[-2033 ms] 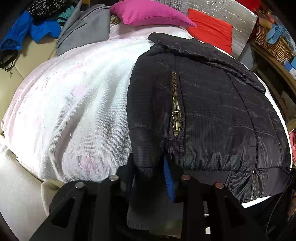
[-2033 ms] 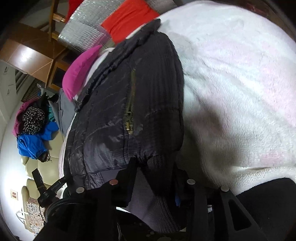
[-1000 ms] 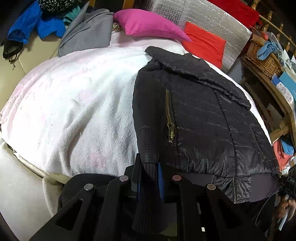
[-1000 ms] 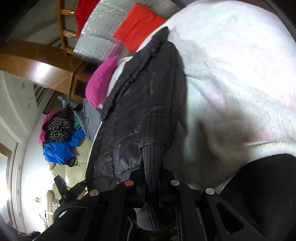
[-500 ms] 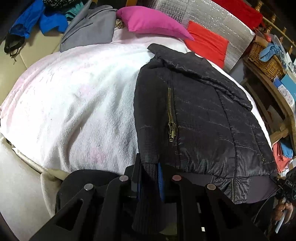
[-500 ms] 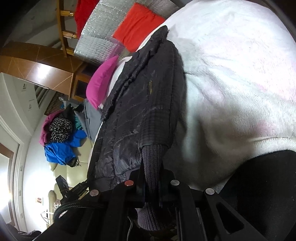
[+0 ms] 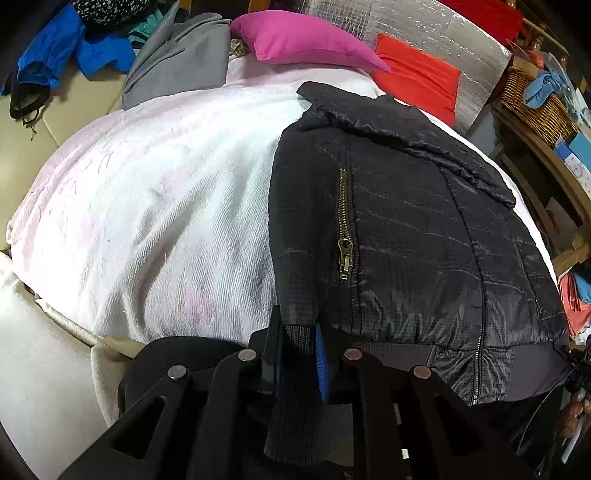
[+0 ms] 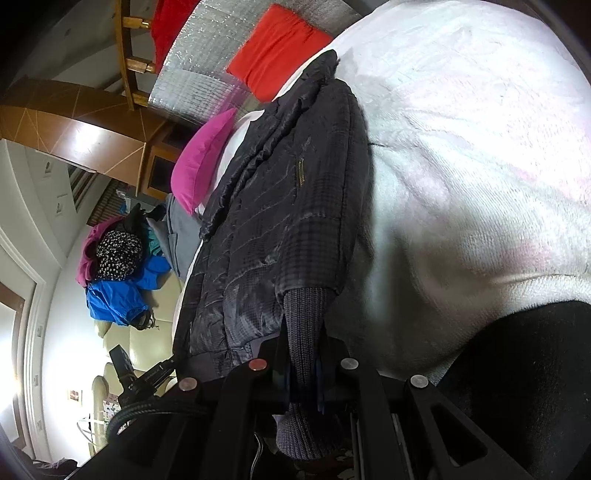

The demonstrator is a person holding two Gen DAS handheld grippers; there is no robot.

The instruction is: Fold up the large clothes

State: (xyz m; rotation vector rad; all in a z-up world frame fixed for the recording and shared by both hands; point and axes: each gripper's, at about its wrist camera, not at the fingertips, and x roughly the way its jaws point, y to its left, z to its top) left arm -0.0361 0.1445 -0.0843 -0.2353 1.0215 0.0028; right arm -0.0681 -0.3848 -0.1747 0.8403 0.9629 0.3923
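A black quilted jacket (image 7: 413,229) with a brass pocket zip lies flat on a white and pink blanket (image 7: 155,206), collar toward the pillows. My left gripper (image 7: 297,343) is shut on the jacket's ribbed knit cuff (image 7: 295,398) at the near hem. In the right wrist view the jacket (image 8: 288,221) runs up the left of the blanket (image 8: 461,166). My right gripper (image 8: 303,354) is shut on the other ribbed cuff (image 8: 301,332), which hangs down between the fingers.
A pink pillow (image 7: 299,40), a red pillow (image 7: 417,77) and a silver foil panel (image 7: 436,33) lie at the bed's head. A grey garment (image 7: 181,62) and blue clothes (image 7: 66,55) lie on a sofa far left. A wicker basket (image 7: 535,99) sits on wooden shelving right.
Both grippers closed on the cuffs about a second ago and still hold them. The left camera has shifted slightly closer to the jacket; the jacket lies much the same.
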